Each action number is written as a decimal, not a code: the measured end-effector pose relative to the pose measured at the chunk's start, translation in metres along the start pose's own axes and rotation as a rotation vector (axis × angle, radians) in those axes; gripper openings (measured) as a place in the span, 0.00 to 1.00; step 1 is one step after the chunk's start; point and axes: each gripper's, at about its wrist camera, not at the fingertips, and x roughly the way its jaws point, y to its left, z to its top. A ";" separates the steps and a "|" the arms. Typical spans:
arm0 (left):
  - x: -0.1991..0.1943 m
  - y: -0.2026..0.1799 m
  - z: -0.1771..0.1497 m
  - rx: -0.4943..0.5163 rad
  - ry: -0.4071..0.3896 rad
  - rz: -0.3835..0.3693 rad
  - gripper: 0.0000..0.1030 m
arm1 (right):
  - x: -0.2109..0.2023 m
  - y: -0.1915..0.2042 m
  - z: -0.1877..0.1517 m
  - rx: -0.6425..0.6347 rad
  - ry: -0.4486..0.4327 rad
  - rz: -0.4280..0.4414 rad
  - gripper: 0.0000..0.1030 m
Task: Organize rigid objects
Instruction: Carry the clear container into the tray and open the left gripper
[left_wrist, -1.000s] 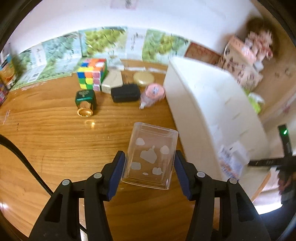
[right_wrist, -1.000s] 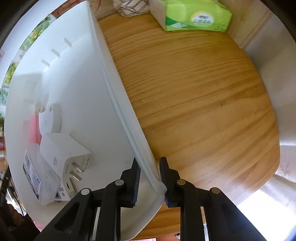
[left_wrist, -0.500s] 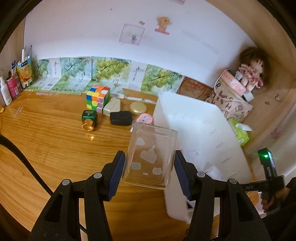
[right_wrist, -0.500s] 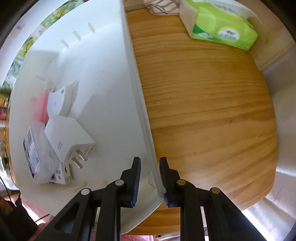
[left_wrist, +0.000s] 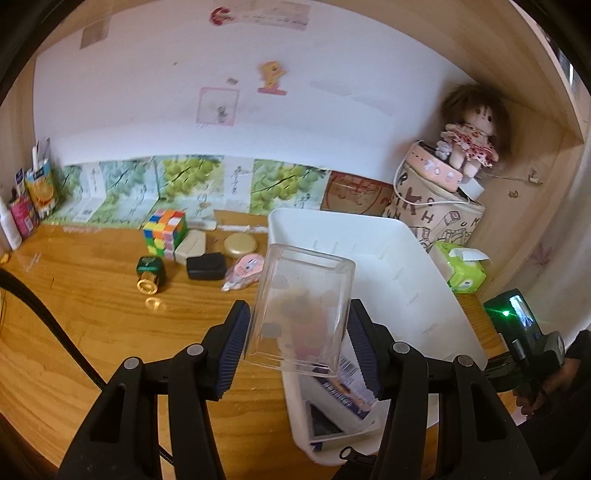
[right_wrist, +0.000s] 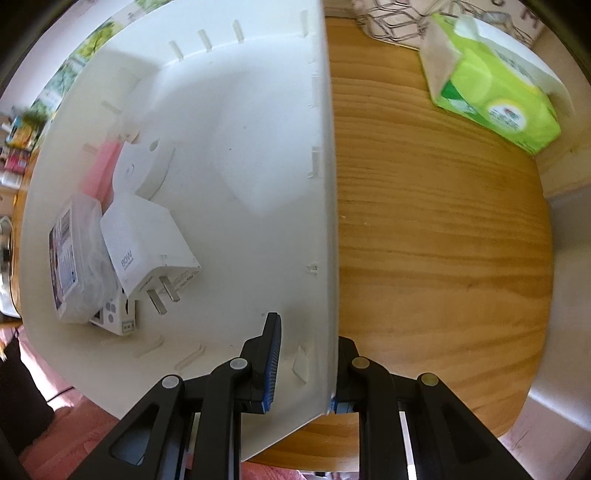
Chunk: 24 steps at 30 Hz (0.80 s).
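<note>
The left tool (left_wrist: 298, 349) grips a clear plastic box (left_wrist: 301, 308) between its 2 blue pads, closed snugly on the box's sides. The box is held up off the wooden surface (left_wrist: 74, 317), tilted with its open end pointing away from the tool, and it hangs over the near left wall of the white bin (left_wrist: 413, 291). Ahead and to the left of this tool, a small group of items lies on the surface: a colour cube (left_wrist: 164, 236), a beige case (left_wrist: 190, 251), a round gold tin (left_wrist: 241, 244), a black case (left_wrist: 206, 267), a pink tape roll (left_wrist: 245, 271) and a green bottle with a gold cap (left_wrist: 149, 275).

The right tool (right_wrist: 304, 363) straddles the bin's right wall (right_wrist: 327, 206), 1 finger inside and 1 outside, with a gap between the inner pad and the wall, so it is slightly open. Inside the bin, ahead and to the left of this tool, sit a white plug adapter (right_wrist: 149, 245), a clear packet with a printed label (right_wrist: 75, 258) and a white round-edged device (right_wrist: 142, 170) with something pink (right_wrist: 103, 166) behind it. To the far right of the tool, a green tissue pack (right_wrist: 491, 92) rests on the surface outside the bin.
</note>
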 end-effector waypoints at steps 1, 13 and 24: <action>0.001 -0.003 0.001 0.007 -0.003 -0.002 0.56 | 0.000 0.001 0.002 -0.014 0.004 0.000 0.21; 0.028 -0.048 0.009 0.109 0.003 -0.034 0.57 | 0.007 0.018 0.020 -0.150 0.031 -0.018 0.19; 0.033 -0.050 0.009 0.116 0.010 -0.021 0.68 | 0.012 0.037 0.034 -0.188 0.061 -0.062 0.19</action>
